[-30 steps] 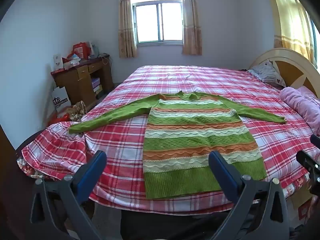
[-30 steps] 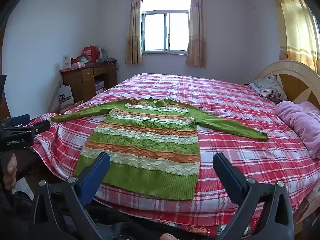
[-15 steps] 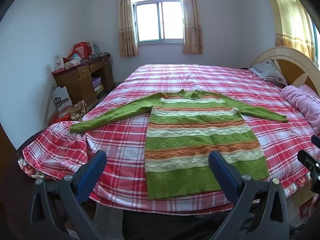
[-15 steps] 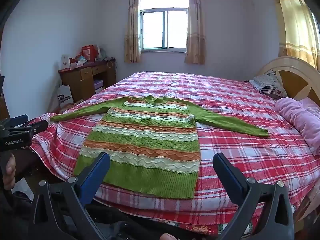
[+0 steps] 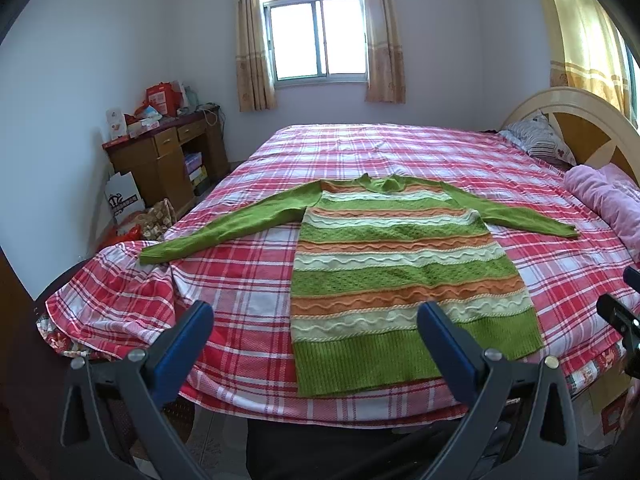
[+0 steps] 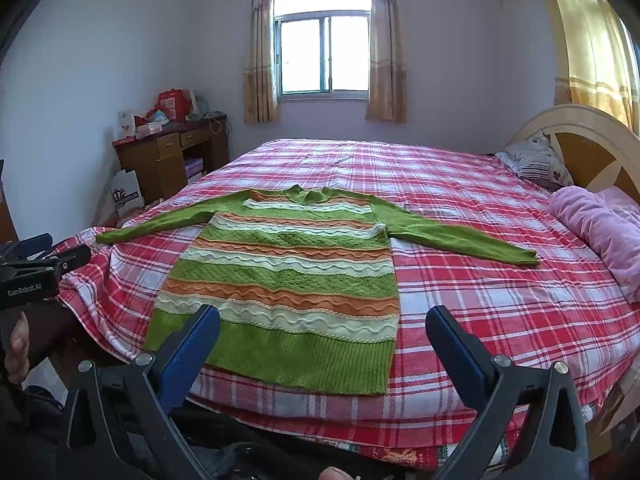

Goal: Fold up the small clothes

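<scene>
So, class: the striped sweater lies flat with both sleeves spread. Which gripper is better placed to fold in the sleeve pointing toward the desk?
Probably left. The left gripper is open, nearer that sleeve of the sweater; the right gripper sits further over.

- Sweater (image 5: pixel 394 264) flat on bed (image 5: pixel 240 280), hem at near edge, sleeves spread left and right.
- Desk (image 5: pixel 168 160) left of bed.
- Pillow (image 5: pixel 540 144) and blanket (image 5: pixel 608 204) at right.

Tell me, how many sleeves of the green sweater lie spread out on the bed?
2. One sleeve stretches toward the bed's corner near the wooden desk. The other sleeve stretches toward the pink blanket. Both lie flat and fully visible on the sweater.
</scene>
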Demonstrator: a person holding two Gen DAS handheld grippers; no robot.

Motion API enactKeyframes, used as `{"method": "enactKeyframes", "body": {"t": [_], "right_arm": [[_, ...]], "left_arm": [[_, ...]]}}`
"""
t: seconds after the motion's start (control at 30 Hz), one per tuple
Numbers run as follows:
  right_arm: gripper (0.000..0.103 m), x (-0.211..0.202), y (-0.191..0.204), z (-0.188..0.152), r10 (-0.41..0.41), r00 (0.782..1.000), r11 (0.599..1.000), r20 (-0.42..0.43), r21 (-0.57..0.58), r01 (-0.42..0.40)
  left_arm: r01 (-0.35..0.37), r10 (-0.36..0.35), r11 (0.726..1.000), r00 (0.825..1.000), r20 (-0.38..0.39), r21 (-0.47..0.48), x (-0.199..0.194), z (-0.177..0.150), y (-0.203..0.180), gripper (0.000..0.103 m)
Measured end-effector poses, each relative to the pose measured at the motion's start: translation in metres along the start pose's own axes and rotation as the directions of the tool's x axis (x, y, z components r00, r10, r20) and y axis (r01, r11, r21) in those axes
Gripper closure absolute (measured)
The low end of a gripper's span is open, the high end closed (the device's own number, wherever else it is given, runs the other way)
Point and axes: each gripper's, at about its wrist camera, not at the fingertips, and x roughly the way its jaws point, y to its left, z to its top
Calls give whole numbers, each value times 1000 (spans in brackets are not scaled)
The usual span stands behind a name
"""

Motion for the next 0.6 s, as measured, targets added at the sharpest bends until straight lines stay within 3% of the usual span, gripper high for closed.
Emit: {"method": "enactKeyframes", "body": {"t": [0.6], "right_arm": [[1,4,-5,-1,-8,1000,1000,-10,14,8]], "left_arm": [[1,-1,1000,1000,-1,0,0,1,0,0]]}}
